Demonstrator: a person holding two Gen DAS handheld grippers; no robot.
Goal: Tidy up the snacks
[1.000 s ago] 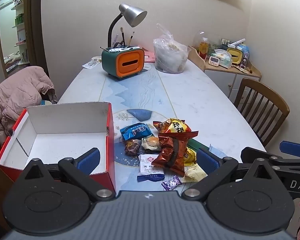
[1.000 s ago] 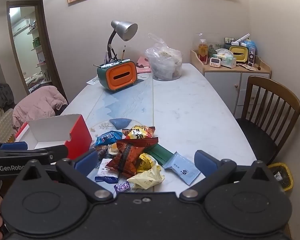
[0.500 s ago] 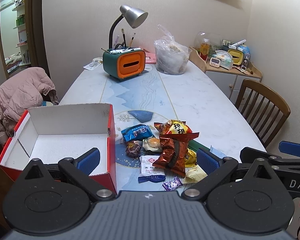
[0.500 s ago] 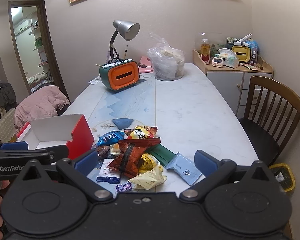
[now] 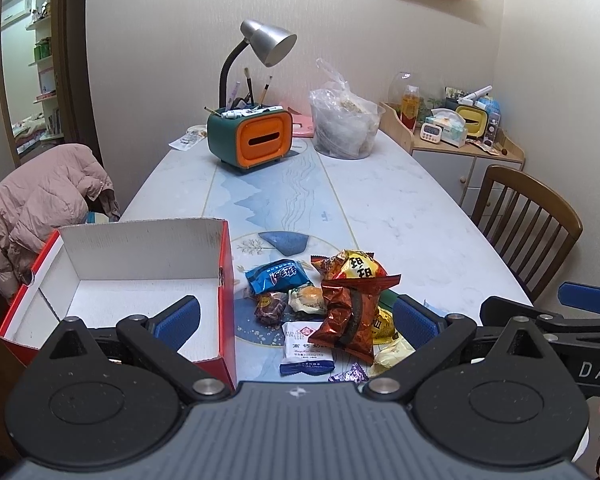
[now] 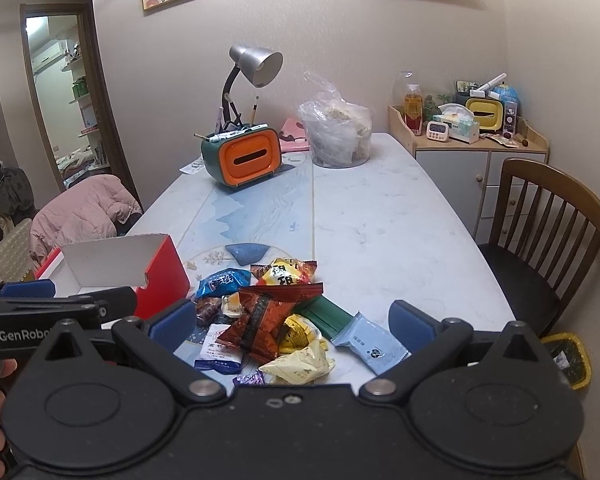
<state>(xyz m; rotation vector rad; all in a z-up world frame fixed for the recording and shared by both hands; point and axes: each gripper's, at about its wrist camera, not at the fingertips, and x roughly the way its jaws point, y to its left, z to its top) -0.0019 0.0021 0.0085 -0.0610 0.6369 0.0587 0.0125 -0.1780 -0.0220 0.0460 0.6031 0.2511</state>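
A pile of snack packets (image 5: 336, 308) lies on the table's near end, also in the right wrist view (image 6: 272, 316): a red-brown bag (image 5: 352, 312), a blue packet (image 5: 278, 276), a white sachet (image 5: 306, 346), a pale blue sachet (image 6: 370, 344). An open red box with a white, empty inside (image 5: 132, 284) stands left of the pile, and shows in the right wrist view (image 6: 156, 276). My left gripper (image 5: 296, 318) is open above the pile's near side. My right gripper (image 6: 292, 320) is open over the pile. Both are empty.
An orange and green pen holder (image 5: 250, 140) with a desk lamp (image 5: 266, 44) and a clear plastic bag (image 5: 342, 124) stand at the table's far end. A wooden chair (image 6: 548, 232) is on the right, a pink jacket (image 5: 40, 200) on a chair at left.
Both grippers have tilted up and drawn back a little, so the pile and box sit lower in view. Nothing on the table has moved.
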